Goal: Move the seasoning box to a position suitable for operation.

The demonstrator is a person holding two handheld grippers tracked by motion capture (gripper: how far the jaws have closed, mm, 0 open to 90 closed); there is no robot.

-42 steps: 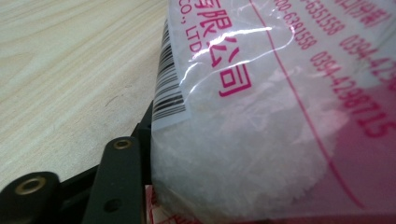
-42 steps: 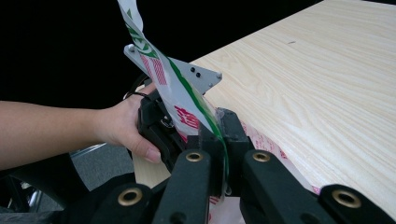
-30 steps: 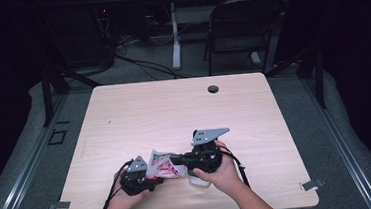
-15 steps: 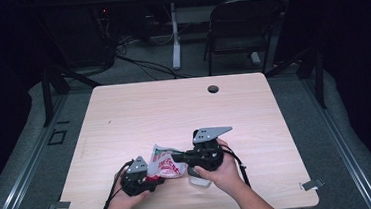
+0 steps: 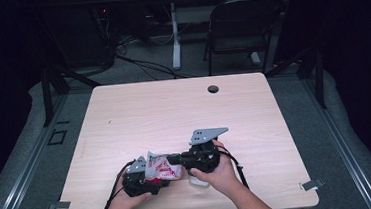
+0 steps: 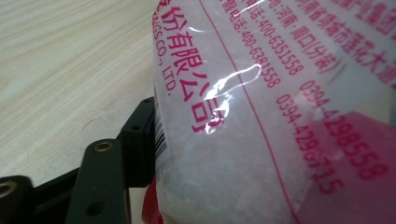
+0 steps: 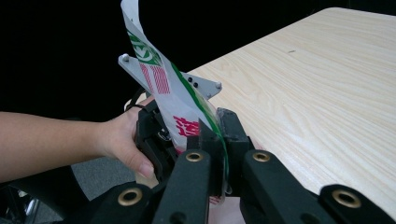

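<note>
**A:** What does the packet look like from where you sit?

**B:** I see a clear plastic bag [image 5: 162,167] with red and green print, holding white grains. It sits at the near edge of the table [image 5: 174,110], between my two grippers. In the left gripper view its red lettering and a barcode strip are right up against the lens.

**A:** And your grips?

**B:** My right gripper [image 7: 218,140] is clamped tight on the bag's flat edge, with the film standing up out of the pinch. My left gripper [image 5: 141,178] has just been opening its jaws; the bag is between them, lying against one jaw, but I can't see the pads pressing on it.

**A:** Room to move?

**B:** Plenty. The far tabletop is bare wood up to a small round hole [image 5: 213,89]. Both hands are close to the near edge.

**A:** Anything you can't make out?

**B:** The bag hides my left gripper's other jaw, and the bag's lower end is cut off.
</note>
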